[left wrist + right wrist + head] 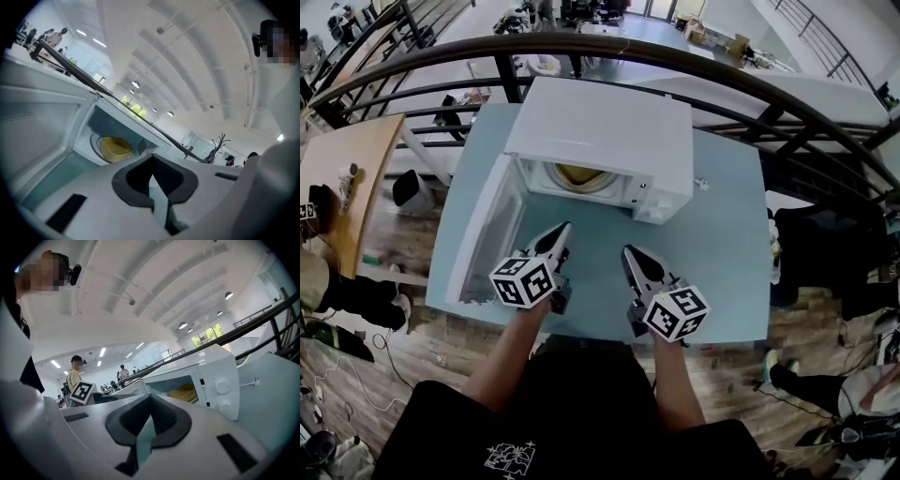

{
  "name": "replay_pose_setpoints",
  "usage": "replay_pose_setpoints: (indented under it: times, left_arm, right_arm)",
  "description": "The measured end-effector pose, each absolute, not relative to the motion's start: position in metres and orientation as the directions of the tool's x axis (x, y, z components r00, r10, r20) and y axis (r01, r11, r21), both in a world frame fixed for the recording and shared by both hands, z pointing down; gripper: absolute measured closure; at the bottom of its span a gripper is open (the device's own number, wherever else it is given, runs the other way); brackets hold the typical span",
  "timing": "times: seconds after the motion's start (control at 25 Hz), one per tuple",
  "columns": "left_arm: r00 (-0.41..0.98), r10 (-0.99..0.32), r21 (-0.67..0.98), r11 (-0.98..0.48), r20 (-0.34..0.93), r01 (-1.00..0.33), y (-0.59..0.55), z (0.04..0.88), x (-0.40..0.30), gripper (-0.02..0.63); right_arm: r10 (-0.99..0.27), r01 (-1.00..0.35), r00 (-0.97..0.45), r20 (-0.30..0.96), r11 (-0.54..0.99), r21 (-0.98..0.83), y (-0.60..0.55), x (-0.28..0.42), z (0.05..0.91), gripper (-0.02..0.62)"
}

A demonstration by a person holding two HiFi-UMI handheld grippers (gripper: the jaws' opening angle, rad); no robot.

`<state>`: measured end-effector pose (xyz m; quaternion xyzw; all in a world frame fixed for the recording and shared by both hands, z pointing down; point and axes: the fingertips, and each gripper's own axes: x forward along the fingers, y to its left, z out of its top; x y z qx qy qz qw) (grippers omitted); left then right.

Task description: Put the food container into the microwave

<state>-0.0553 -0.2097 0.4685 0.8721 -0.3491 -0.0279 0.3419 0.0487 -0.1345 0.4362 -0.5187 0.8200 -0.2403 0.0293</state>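
Both grippers, left [564, 228] and right [629, 250], are held shut and empty, just short of the microwave [605, 131]; the container [577, 174] is seen already inside, straight ahead; the open door [487, 234] lies leftward, nearer the left gripper, so that's probably what gets shut next.

Bright, even light comes from ceiling lamps [135, 84] and far windows [206, 336]. The white microwave [600, 141] looks nearly washed out. Both gripper views bend strongly, with dark rounded corners.
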Motion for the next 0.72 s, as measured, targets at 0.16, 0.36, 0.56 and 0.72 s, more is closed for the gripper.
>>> replay_pose_setpoints:
  times: [0.16, 0.36, 0.56, 0.72]
  left_arm:
    - [0.748, -0.637, 0.547, -0.564, 0.187, -0.618, -0.192, 0.448, -0.054, 0.598]
    - [0.733, -0.656, 0.435, -0.615, 0.181, -0.658, -0.171, 0.424, -0.057, 0.598]
    - [0.719, -0.676, 0.359, -0.638, 0.162, -0.681, -0.156, 0.400, -0.059, 0.598]
    - [0.713, -0.686, 0.300, -0.657, 0.143, -0.692, -0.147, 0.384, -0.062, 0.598]
  right_arm:
    - [-0.862, -0.844, -0.470, 0.190, 0.376, -0.382, -0.123, 0.058, 0.418, 0.589]
    - [-0.866, -0.857, -0.473, 0.163, 0.409, -0.313, -0.108, 0.065, 0.395, 0.589]
    - [-0.875, -0.870, -0.462, 0.142, 0.416, -0.266, -0.097, 0.075, 0.374, 0.589]
    - [-0.881, -0.878, -0.451, 0.142, 0.410, -0.245, -0.094, 0.081, 0.368, 0.589]
